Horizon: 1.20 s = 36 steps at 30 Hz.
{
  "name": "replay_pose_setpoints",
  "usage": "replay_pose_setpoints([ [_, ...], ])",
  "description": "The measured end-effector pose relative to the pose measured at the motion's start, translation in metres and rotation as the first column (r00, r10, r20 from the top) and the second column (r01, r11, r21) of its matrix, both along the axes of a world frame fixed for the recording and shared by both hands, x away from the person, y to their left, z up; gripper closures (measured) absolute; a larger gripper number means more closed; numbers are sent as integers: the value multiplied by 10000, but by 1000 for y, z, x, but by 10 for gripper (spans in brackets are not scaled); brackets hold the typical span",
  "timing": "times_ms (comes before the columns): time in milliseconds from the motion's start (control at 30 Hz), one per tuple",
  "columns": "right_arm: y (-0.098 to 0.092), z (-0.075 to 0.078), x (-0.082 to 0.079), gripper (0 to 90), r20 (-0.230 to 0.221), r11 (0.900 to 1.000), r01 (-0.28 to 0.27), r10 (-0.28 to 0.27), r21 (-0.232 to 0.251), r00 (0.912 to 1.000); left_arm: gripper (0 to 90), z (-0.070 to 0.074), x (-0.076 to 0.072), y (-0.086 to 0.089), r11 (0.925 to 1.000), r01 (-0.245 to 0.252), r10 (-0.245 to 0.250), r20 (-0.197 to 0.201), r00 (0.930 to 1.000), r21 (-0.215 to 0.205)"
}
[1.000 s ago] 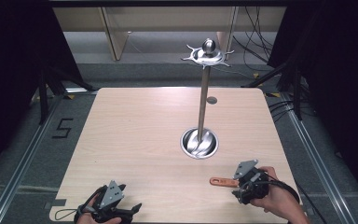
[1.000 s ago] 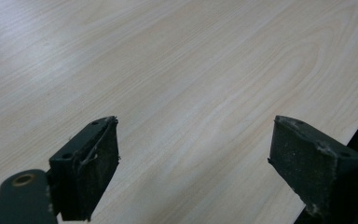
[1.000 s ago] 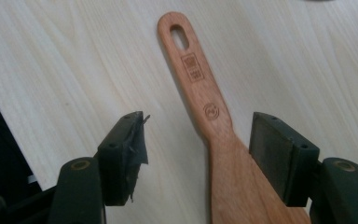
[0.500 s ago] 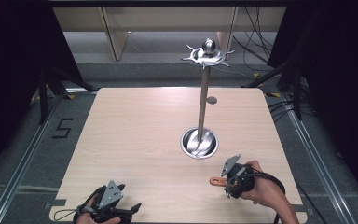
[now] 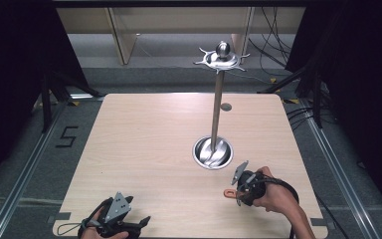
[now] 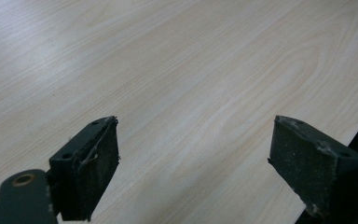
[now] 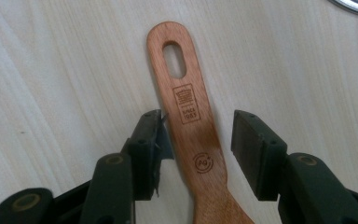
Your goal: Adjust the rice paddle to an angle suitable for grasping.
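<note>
A wooden utensil handle (image 7: 191, 121) with a slot hole at its end lies flat on the table, its orange tip (image 5: 227, 193) poking out left of my right gripper (image 5: 239, 190). In the right gripper view my right gripper (image 7: 198, 133) straddles that handle. Its jaws have just been closing; the left pad sits close to the wood and a gap remains at the right pad. My left gripper (image 5: 138, 222) rests at the table's near left edge. Its jaws (image 6: 193, 154) stand wide open over bare wood.
A tall metal stand rises from a round steel base (image 5: 212, 153) just beyond my right gripper, topped by a hooked ring and ball (image 5: 222, 57). The light wooden table (image 5: 144, 139) has a small round hole (image 5: 226, 106) toward the back. Dark floor and cables surround it.
My right gripper has moved left along the wooden handle and dropped a little, and its jaws have narrowed around the handle. The left gripper has stayed where it was.
</note>
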State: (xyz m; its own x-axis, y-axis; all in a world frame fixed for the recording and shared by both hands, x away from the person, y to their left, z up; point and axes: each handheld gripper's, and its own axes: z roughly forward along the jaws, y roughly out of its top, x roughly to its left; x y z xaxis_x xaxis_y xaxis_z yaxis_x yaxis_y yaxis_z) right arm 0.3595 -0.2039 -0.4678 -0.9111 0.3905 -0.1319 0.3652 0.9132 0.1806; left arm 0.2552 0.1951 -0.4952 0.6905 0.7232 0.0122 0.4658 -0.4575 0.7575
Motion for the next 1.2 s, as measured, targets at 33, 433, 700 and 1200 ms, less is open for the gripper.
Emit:
replay_pose_setpoints([
  [33, 0, 0, 1, 552, -80, 10000, -46, 46, 45, 10000, 150, 0, -1, 0, 9999, -17, 17, -24, 10000, -106],
  [433, 8, -6, 7, 596, -456, 9997, 25, -35, -231, 9990, 150, -1, 0, -1, 10000, -88, 88, 155, 9998, 32],
  [700, 9, -7, 14, 602, -614, 9983, -163, 129, -557, 9980, 151, 0, 1, 0, 9998, 39, -44, 255, 9997, 185],
  [1200, 14, -6, 21, 663, -1092, 9954, 140, -244, -947, 9937, 151, 0, 1, 0, 9998, 39, -43, 267, 9996, 171],
])
